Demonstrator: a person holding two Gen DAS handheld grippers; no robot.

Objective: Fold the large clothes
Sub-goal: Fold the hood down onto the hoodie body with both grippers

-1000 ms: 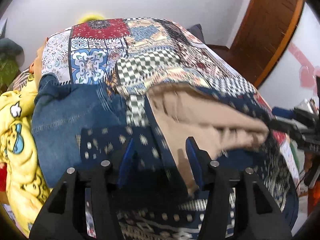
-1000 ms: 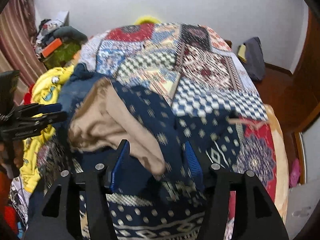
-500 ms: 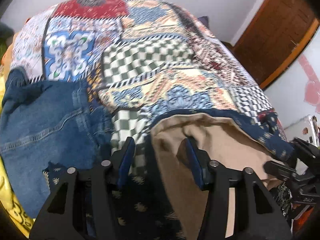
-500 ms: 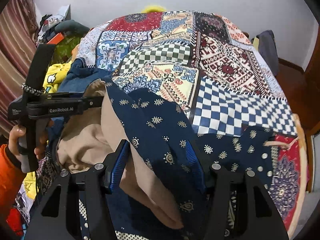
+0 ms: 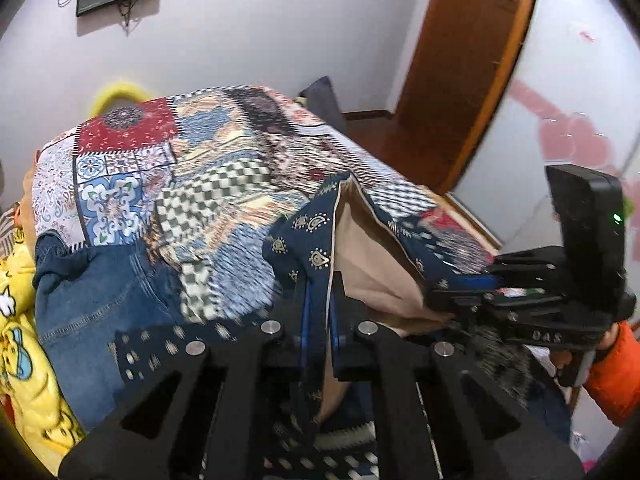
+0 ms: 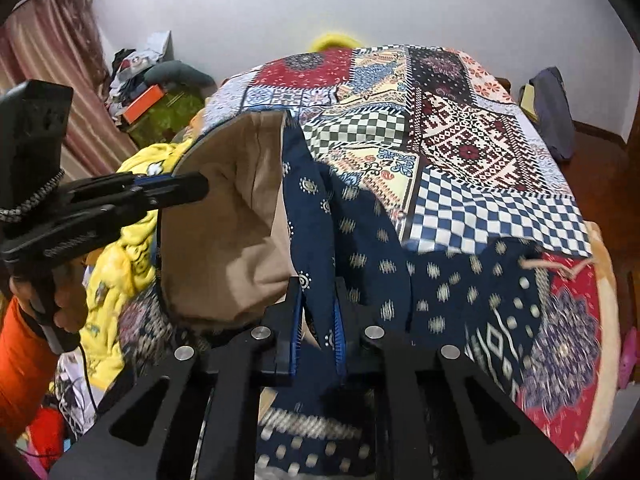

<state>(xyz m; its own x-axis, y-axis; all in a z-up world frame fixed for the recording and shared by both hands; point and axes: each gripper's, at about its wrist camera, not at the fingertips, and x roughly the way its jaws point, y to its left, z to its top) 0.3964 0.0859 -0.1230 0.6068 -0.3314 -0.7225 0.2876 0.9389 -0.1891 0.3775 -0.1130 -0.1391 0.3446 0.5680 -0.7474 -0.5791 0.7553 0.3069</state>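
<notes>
Bedroom, patchwork bed [image 6: 496, 208] w/ navy printed garment [image 6: 384, 256] on the near end. Both fingers just closed: left gripper [image 5: 319, 312] & right gripper [image 6: 317, 320] each pinching its edge. Grab step done imo, next lift + spread evenly b4 folding

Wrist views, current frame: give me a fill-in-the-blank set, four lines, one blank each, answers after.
1. Both grippers, left gripper and right gripper, are shut on the navy patterned ____.
2. The garment has a lining coloured ____.
3. Under it lies a ____ bedspread.
4. In the left wrist view, blue ____ lie left of the garment.

Missing words: garment; beige; patchwork; jeans
</notes>
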